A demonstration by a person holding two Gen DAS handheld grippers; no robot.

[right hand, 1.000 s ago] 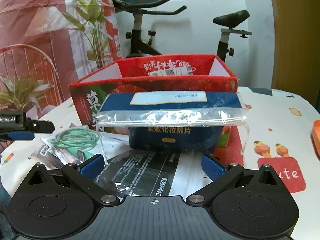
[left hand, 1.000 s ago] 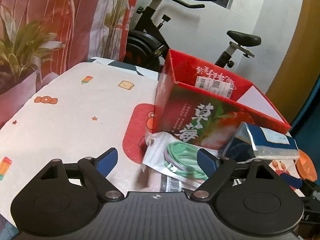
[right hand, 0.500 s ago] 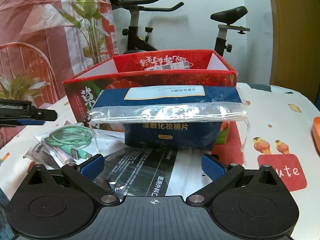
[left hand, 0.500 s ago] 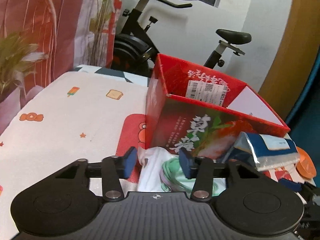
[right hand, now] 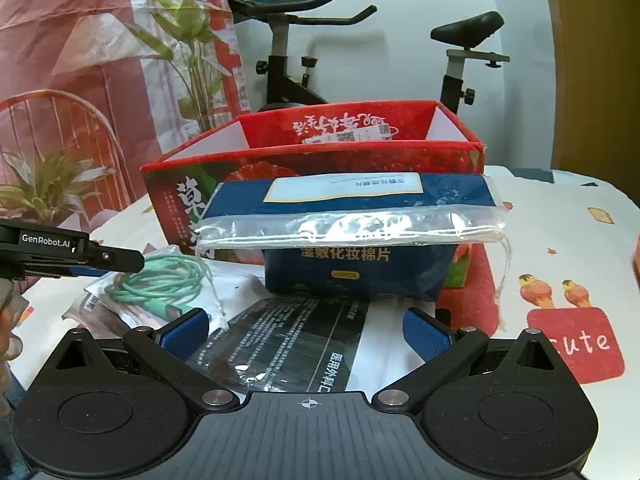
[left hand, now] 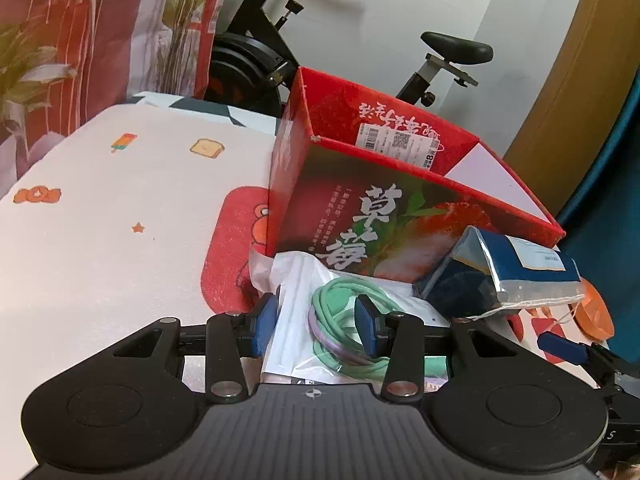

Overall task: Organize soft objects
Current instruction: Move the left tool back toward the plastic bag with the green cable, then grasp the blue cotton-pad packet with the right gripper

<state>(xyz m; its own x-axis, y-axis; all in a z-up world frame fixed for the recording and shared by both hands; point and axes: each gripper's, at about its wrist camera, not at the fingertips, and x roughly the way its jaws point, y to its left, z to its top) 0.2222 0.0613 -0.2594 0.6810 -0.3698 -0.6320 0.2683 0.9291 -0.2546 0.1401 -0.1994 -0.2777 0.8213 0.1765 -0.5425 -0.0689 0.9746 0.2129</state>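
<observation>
- Two grippers in play; left gripper (left hand: 316, 322) has its fingers (left hand: 264, 320) narrowed onto the clear cable bag (left hand: 304, 320) — blue pads look pressed against the plastic on both sides, green coiled cable (left hand: 340, 312) inside the bag sits between them.
- Cable bag lies on the worktop (left hand: 100, 240) just in front of the red strawberry box (left hand: 360, 216), touching its near lower edge.
- Right gripper (right hand: 308, 332) idle, fingers spread wide, nothing between them but the flat black-printed packet (right hand: 288, 340) lying under them; no pinch there.
- Blue cotton-pad pack (right hand: 360, 240) leans against the front wall of the red strawberry box, upright-ish, drawstring end toward the camera.
- Red strawberry box is open-topped; only a barcode label is visible on an inner wall, floor of the box not visible.
- Step in hand, my read: grasp on the cable bag just made — lift not yet begun.
- Next move needs: raise the bag clear of the box's near wall, carry over the rim, let go inside. Bag is limp and slick, so it may sag or slip; lift high enough that the hanging end clears the rim.
- Cotton-pad pack and black-printed packet left to do after.
</observation>
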